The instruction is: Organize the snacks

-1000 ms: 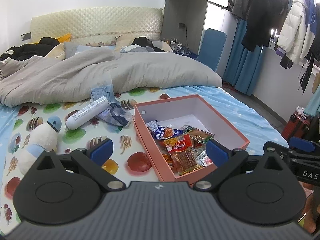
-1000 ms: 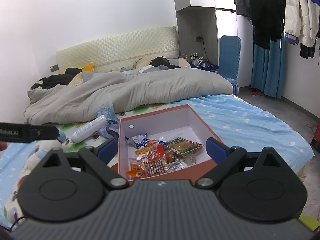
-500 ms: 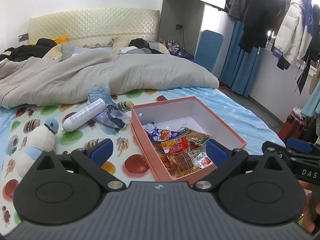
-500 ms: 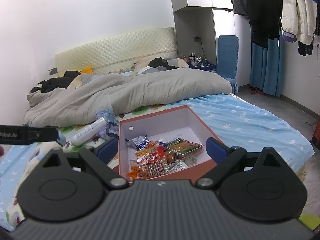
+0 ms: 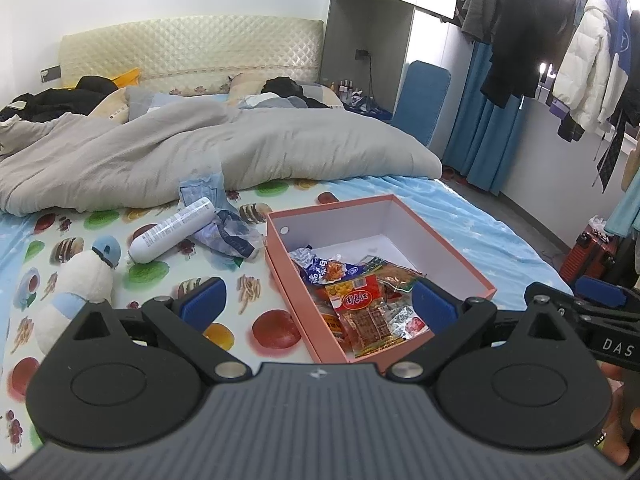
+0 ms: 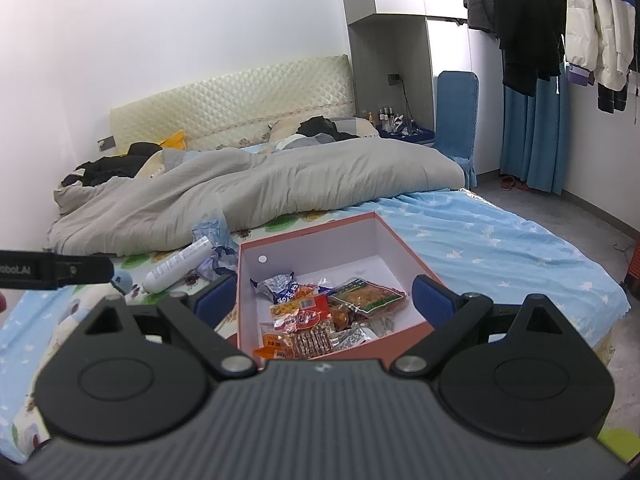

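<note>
A pink box [image 5: 452, 256] sits open on a bed [image 5: 460, 216], its near half filled with snack packets [image 5: 362, 308], the far half bare white card. Both grippers hang above the bed on the near side of the box, neither touching it. The left gripper [image 5: 316, 300] has its blue fingers [image 5: 202, 298] spread wide with nothing between them; seen along its fingers, the box's near corner lies in the gap. The right gripper [image 6: 324, 296] is likewise spread wide and holds nothing, its fingers [image 6: 430, 294] framing the near end of the box. Among the packets, a red one [image 6: 306, 316] lies on top near the middle, a blue-and-white one [image 6: 280, 284] just beyond it toward the box's left wall, and a green-edged one [image 6: 368, 292] to its right. Left of the box, on the fruit-print sheet, lie a crumpled blue wrapper [image 5: 224, 232] close beside the box's far-left corner, a white bottle [image 5: 172, 230] on its side touching that wrapper, and a plush toy [image 5: 80, 284] farther left. A grey duvet [image 5: 200, 152] is heaped beyond the box, toward the headboard [image 5: 192, 48]. Coats [image 5: 560, 40] hang on the wall to the box's right.
</note>
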### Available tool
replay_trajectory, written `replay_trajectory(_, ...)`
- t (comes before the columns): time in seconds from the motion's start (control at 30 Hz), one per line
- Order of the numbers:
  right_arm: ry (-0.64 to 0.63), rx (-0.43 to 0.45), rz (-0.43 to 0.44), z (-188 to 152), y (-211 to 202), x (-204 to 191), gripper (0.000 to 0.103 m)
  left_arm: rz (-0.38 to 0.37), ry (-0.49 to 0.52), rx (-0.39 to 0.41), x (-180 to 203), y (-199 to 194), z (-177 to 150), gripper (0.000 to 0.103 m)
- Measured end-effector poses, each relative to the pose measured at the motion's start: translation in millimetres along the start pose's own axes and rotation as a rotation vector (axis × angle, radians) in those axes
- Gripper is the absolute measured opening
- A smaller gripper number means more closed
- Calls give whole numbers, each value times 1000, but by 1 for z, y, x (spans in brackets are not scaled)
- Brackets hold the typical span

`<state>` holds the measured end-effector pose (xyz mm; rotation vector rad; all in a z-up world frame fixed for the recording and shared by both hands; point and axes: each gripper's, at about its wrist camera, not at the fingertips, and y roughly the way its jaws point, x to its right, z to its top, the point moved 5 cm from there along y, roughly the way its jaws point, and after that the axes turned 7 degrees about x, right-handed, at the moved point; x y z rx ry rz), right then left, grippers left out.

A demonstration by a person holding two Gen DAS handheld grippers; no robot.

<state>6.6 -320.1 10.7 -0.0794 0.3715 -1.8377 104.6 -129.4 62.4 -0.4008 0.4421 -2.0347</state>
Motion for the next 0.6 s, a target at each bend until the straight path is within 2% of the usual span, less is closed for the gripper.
replay_trajectory(0.6,-2,-3,-16,0,0,-2,96,11,6,-4,-2,0,-1,101)
